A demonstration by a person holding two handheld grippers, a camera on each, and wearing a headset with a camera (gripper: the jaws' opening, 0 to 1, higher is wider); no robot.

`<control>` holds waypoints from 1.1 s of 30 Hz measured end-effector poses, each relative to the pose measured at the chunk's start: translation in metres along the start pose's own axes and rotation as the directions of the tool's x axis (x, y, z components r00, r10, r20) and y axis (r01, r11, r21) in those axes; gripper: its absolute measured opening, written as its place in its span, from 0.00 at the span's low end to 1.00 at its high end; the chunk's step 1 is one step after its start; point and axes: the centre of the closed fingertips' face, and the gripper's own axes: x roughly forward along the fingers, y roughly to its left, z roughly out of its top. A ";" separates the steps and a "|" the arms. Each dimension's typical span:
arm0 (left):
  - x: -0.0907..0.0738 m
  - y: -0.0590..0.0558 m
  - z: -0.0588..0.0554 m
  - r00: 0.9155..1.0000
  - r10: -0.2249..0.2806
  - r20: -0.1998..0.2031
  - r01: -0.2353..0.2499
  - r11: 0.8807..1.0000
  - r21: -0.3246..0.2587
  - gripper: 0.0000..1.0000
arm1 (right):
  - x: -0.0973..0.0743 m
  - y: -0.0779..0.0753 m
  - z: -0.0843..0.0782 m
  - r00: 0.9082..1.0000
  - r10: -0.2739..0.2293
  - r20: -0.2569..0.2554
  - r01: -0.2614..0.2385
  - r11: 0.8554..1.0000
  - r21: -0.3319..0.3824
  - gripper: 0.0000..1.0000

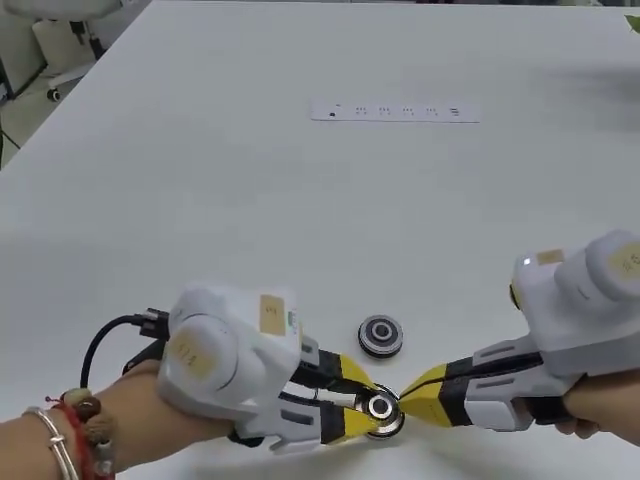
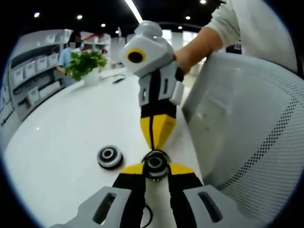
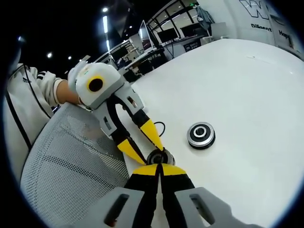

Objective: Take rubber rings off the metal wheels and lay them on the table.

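So we're clamping the left gripper (image 2: 156, 170) on a wheel (image 2: 156, 164), yellow tips squeezing it from both sides, low at the near edge of the table (image 1: 300, 200). Whether it's touching the top, we're not able to tell. The right gripper (image 3: 159, 169) is meeting it nose to nose, tips pressed together right at the rim and, as far as we're making out, nipping the ring (image 2: 156, 153). We're figuring the wheel is stiff, slick metal, dense for its size, so it's wanting a firm squeeze across the body. The ring is looking soft, stretchy and grippy, snug around the rim, so we're thinking the hold belongs on its outer lip, peeling it over the edge, not yanking. A second wheel (image 1: 381, 336) is lying flat just beside: a round shiny disc with a black band and dark centre. The table is looking white, smooth and matte.
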 end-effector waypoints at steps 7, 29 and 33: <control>-0.011 0.000 0.001 1.000 0.002 -0.006 -0.002 1.000 -0.005 0.35 | -0.001 0.001 0.000 1.000 -0.001 0.001 0.001 1.000 0.003 0.00; -0.074 0.020 0.024 0.984 0.154 0.093 -0.146 0.985 -0.088 0.66 | -0.013 0.011 0.005 1.000 -0.010 0.017 0.010 1.000 0.007 0.00; -0.084 0.019 0.023 0.980 0.174 0.091 -0.167 0.982 -0.086 0.70 | -0.019 0.012 0.006 1.000 -0.017 0.025 0.017 1.000 0.010 0.00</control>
